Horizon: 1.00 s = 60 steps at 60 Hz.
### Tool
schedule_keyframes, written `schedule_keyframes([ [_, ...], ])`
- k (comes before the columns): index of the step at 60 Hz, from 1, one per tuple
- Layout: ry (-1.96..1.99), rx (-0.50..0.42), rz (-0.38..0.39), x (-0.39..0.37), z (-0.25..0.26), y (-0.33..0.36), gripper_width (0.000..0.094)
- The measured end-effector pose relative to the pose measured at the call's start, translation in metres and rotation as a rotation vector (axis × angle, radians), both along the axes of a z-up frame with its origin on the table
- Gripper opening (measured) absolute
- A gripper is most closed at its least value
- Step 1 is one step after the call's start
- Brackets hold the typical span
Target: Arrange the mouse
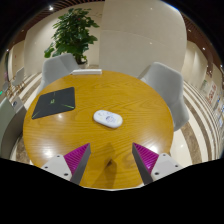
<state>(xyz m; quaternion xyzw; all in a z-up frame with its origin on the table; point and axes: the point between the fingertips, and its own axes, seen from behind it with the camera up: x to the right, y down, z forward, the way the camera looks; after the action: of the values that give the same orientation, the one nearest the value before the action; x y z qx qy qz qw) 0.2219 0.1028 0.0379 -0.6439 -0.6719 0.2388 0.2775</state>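
Note:
A white mouse point(108, 119) lies on the round wooden table point(130, 100), near its middle and well beyond my fingers. My gripper point(111, 160) hovers over the near part of the table, open and empty, its magenta pads point(78, 156) wide apart with bare tabletop between them.
A dark closed laptop point(53, 101) lies on the table to the left of the mouse. Grey chairs point(164, 80) stand around the far side of the table. A potted plant point(74, 33) stands behind, by a pale wall.

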Motion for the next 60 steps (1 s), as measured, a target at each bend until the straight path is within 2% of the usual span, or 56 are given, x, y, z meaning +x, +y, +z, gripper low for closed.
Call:
schedule_keyframes([
  [15,0.007,-0.005,0.013,-0.071,-0.035,0.007,0.0865],
  [25,-0.011,-0.04,0.015,-0.111,-0.054,0.009,0.0879],
  [31,-0.007,-0.07,0.015,-0.135,-0.056,0.008,0.0869],
  [46,-0.021,-0.073,0.017,-0.163,-0.056,0.011,0.0871],
  [55,-0.029,-0.074,0.039,-0.165,-0.057,0.005,0.0735],
  [60,-0.031,-0.07,0.031,-0.165,-0.057,0.006,0.0516],
])
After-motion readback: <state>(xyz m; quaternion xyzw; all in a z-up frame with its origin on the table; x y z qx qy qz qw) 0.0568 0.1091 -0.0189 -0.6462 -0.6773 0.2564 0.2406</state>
